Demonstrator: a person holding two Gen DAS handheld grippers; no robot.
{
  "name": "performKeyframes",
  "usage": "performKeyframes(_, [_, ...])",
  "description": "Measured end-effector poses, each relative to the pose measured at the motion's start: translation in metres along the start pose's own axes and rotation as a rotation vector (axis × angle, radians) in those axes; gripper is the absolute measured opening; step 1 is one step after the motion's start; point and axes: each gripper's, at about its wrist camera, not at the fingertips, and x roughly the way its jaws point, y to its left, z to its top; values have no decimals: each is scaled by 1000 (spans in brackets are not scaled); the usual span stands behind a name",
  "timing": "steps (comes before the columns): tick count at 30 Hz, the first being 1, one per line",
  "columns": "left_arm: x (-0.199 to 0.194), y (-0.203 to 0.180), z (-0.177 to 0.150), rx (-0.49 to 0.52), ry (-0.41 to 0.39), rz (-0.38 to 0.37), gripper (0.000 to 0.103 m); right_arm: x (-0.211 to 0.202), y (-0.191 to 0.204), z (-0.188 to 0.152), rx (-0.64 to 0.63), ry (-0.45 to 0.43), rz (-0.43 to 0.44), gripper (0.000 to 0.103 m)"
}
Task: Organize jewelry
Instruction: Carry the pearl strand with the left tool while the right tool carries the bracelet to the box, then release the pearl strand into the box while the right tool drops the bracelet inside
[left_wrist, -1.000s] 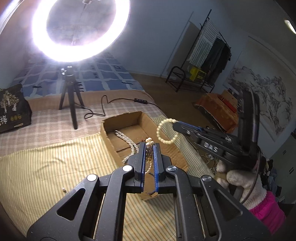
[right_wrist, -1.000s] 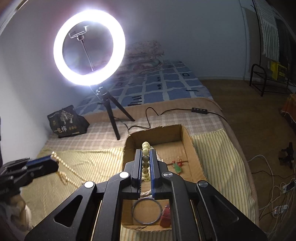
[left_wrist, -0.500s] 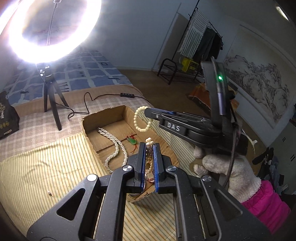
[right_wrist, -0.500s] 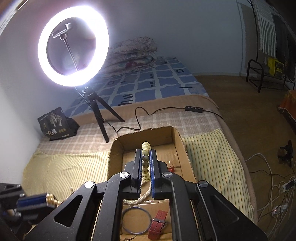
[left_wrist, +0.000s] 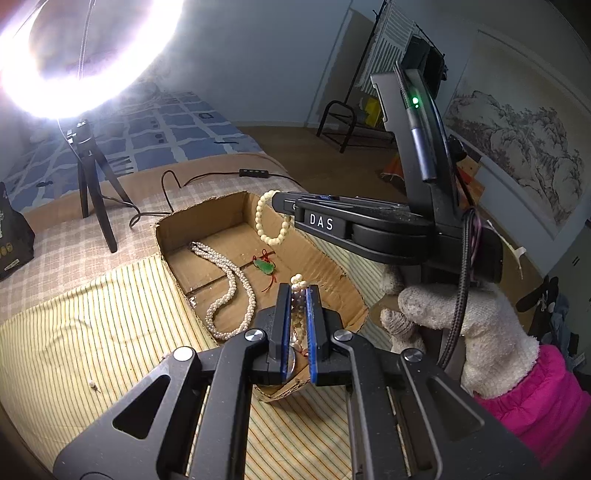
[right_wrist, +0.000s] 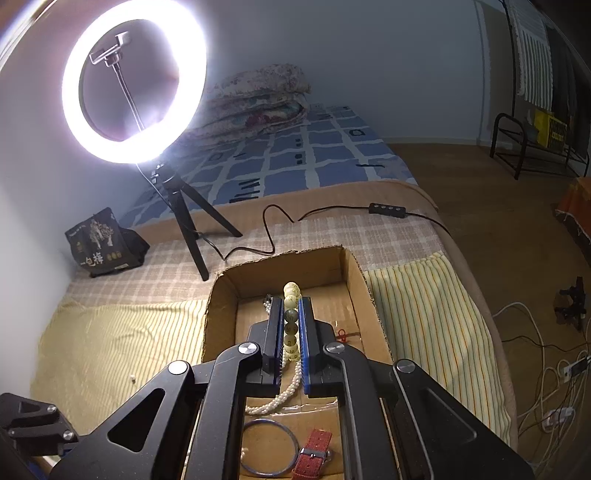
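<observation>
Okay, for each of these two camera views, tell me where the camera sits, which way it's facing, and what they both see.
Left wrist: sits on the left gripper, angled down over the cardboard box; shows its own fingers shut on a bead strand, plus the right gripper holding a cream bead bracelet and a gloved hand.
Right wrist: sits on the right gripper, angled down into the box toward the ring light; the bracelet sits between its fingers.
Shared: box, pearl necklace, ring light, bed.
</observation>
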Motion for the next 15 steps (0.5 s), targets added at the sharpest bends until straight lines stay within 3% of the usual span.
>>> performKeyframes(12, [4,-1,-1,15,18,16,5,1,2,-1,-11,2,-23,7])
performKeyframes(14, [5,-2,0,21,22,18,5,0,1,-1,-10,0,-25,16])
performKeyframes(15, [5,-2,0,22,22,20,5,-2,1,-1,-9,-8,-30,27])
